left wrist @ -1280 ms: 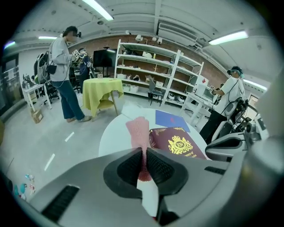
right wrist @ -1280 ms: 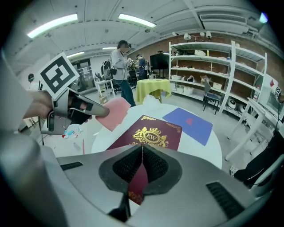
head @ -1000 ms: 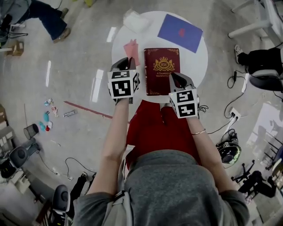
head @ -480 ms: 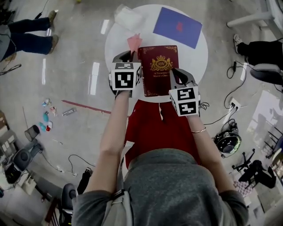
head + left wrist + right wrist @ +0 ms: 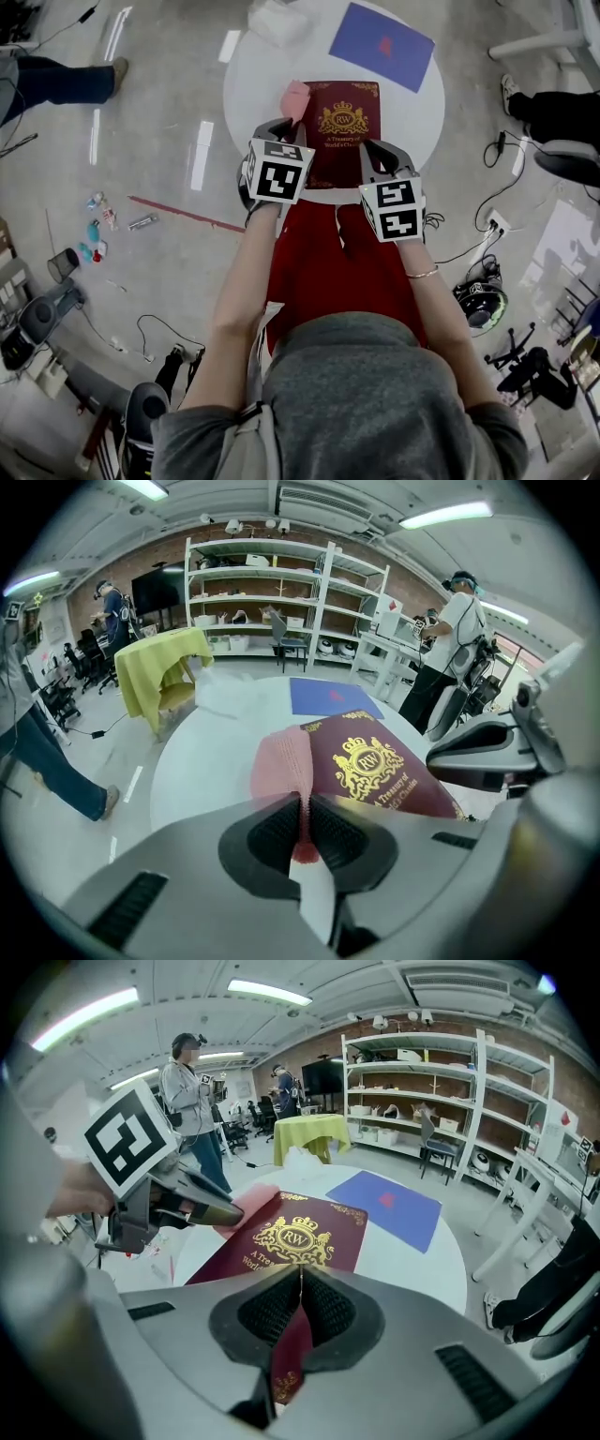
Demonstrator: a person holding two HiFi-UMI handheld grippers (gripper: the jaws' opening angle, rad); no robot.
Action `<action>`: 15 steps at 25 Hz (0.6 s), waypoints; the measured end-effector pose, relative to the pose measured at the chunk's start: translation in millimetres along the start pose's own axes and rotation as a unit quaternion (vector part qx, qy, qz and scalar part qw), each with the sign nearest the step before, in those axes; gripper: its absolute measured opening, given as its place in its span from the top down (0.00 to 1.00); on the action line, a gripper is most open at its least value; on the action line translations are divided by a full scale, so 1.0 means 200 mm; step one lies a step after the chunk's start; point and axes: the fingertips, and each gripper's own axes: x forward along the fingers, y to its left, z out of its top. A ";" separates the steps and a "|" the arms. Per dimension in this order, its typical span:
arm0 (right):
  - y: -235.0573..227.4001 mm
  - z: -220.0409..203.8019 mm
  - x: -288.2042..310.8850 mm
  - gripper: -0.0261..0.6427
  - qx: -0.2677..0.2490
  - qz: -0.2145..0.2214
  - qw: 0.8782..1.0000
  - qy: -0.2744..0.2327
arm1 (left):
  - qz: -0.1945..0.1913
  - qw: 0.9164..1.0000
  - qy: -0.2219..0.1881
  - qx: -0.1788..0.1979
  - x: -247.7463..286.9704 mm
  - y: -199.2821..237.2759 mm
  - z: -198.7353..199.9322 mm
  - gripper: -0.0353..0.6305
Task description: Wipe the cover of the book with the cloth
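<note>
The book (image 5: 343, 122) is laid flat on the round table (image 5: 255, 80). The near edge of its cover is pinched between the closed jaws of the right gripper (image 5: 300, 1279). The pink cloth (image 5: 281, 766) is clamped between the jaws of the left gripper (image 5: 302, 803) and is held forward of them, against the book's left edge near its far corner.

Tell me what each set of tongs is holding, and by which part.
The left tongs are shut on the pink cloth, pinching its near edge. The right tongs are shut on the red book, clamping its near edge.
</note>
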 end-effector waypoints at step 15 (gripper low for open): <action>0.10 -0.18 -0.13 0.92 -0.040 0.035 0.999 0.006 | 0.009 0.998 0.014 -0.054 -0.15 -0.22 -0.30 0.90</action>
